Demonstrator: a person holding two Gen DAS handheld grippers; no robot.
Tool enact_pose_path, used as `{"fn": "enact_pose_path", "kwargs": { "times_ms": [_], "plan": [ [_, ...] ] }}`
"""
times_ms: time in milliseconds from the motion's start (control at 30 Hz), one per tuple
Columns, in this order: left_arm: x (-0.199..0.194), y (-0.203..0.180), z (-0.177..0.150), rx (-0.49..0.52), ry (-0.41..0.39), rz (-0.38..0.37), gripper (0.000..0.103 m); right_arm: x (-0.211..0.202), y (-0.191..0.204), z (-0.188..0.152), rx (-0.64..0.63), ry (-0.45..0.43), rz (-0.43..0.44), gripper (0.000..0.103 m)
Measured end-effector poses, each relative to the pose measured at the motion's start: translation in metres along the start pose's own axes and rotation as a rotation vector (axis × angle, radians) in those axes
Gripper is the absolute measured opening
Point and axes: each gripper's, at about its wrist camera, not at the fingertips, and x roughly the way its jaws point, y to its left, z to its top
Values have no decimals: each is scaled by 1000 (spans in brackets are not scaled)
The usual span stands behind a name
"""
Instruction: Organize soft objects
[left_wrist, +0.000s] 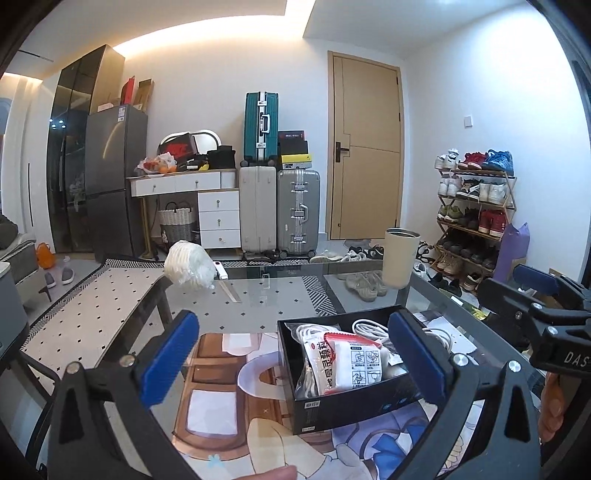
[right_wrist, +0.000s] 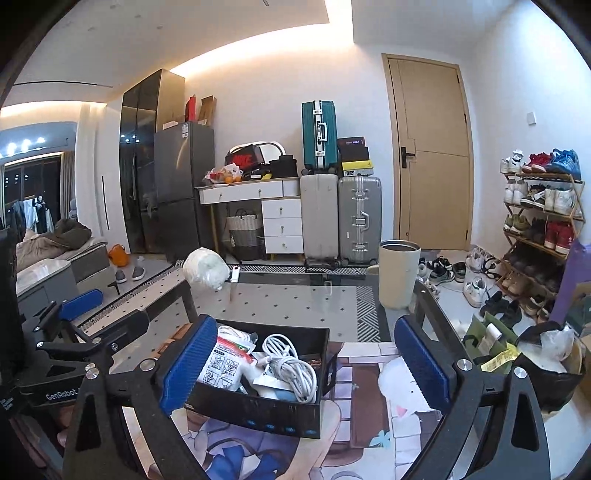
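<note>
A black box sits on a printed mat on the glass table. It holds a white medicine pouch, coiled white cables and plastic bags. My left gripper is open and empty, its right pad over the box's right side. My right gripper is open and empty, its left pad at the box's left end. A crumpled white plastic bag lies at the table's far edge.
A cream cup stands at the far right of the table. A small white stick lies by the bag. A black bag of rubbish sits right of the table. Suitcases, a shoe rack and a desk line the wall.
</note>
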Motion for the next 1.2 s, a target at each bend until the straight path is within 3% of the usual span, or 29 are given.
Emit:
{"fn": "enact_pose_path", "kwargs": {
  "times_ms": [1200],
  "plan": [
    [-2,-3,1,7,9,-14,103,-2,3,-2,-25,-15,10,98]
  ]
}}
